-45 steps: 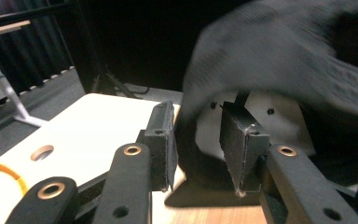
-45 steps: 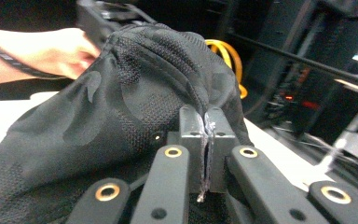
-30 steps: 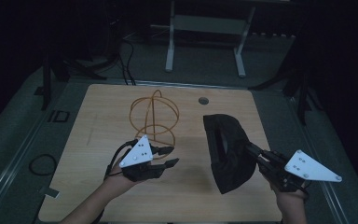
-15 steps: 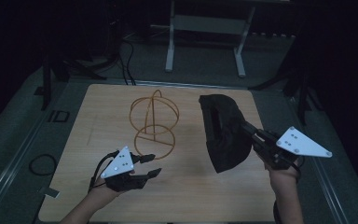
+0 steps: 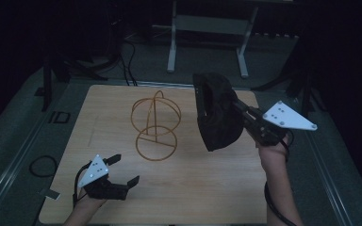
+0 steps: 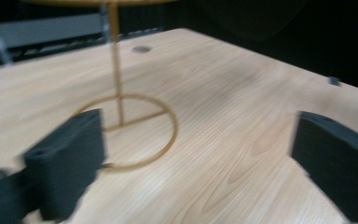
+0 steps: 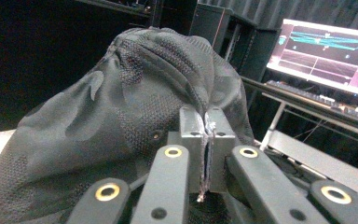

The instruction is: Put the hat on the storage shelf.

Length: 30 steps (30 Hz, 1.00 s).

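Observation:
A black mesh cap [image 5: 217,113] hangs in the air over the right half of the table, pinched at its edge by my right gripper [image 5: 239,112]. In the right gripper view the two jaws are pressed together on the cap's fabric [image 7: 135,93] at the right gripper [image 7: 206,128]. A gold wire stand [image 5: 154,125], a ring base with an upright hoop, stands at the table's middle. My left gripper [image 5: 124,170] sits low at the front left, jaws wide apart and empty. The left gripper [image 6: 196,149] faces the wire stand's base ring [image 6: 163,140].
The wooden table [image 5: 103,113] has a small round hole [image 6: 141,49] near its far edge. A grey metal frame [image 5: 207,28] stands behind the table. A lit monitor [image 7: 328,46] is in the background of the right gripper view.
My right gripper has lifted the cap up and toward the table's far side. My left gripper has pulled back toward the front left edge, away from the wire stand.

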Each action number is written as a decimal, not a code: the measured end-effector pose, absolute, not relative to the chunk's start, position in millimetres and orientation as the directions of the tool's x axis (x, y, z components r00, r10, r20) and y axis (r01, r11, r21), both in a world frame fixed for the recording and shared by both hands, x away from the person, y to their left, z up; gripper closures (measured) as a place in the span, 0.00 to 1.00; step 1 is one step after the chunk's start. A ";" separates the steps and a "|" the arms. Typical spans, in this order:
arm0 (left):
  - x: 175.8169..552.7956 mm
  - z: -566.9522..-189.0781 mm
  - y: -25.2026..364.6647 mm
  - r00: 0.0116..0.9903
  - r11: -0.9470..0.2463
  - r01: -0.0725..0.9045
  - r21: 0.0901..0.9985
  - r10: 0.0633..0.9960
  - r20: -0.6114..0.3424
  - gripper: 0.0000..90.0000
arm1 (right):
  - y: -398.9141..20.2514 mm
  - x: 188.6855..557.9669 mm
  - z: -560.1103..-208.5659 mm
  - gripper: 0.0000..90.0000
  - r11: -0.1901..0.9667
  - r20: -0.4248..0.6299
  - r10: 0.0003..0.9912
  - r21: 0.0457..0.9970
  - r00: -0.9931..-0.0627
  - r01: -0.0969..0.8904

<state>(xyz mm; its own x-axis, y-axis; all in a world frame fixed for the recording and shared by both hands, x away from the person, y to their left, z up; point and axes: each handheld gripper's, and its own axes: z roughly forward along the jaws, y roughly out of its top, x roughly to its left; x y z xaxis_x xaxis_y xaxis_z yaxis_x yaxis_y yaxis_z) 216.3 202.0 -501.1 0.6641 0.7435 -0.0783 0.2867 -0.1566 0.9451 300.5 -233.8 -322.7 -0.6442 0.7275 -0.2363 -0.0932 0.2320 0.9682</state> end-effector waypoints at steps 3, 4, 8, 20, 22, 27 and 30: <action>210.3 -515.4 210.3 0.633 -0.128 0.300 0.945 0.768 -0.096 0.02 | -222.6 308.6 -317.6 0.98 0.249 -0.252 0.720 0.963 -0.647 -0.098; 208.6 -520.0 212.0 0.629 -0.119 0.305 0.945 0.770 -0.106 0.02 | -218.9 311.2 -316.5 0.98 0.248 -0.248 0.717 0.964 -0.652 -0.094; 203.8 -531.1 213.1 0.617 -0.135 0.298 0.945 0.783 -0.083 0.02 | -203.0 322.1 -314.0 0.98 0.261 -0.251 0.706 0.961 -0.663 -0.087; 201.4 -540.7 214.1 0.595 -0.165 0.269 0.949 0.803 -0.029 0.02 | -150.4 342.6 -320.0 0.98 0.312 -0.264 0.634 0.947 -0.727 -0.073; 201.6 -541.7 215.3 0.589 -0.173 0.270 0.947 0.808 -0.021 0.02 | -141.9 345.0 -323.0 0.98 0.329 -0.270 0.620 0.942 -0.737 -0.069; 201.1 -544.5 214.8 0.588 -0.207 0.263 0.942 0.809 0.014 0.02 | -124.8 349.9 -327.9 0.98 0.347 -0.266 0.593 0.936 -0.760 -0.058; 202.1 -545.7 215.1 0.592 -0.197 0.272 0.942 0.806 -0.003 0.02 | -113.5 354.2 -330.4 0.98 0.356 -0.262 0.572 0.933 -0.777 -0.053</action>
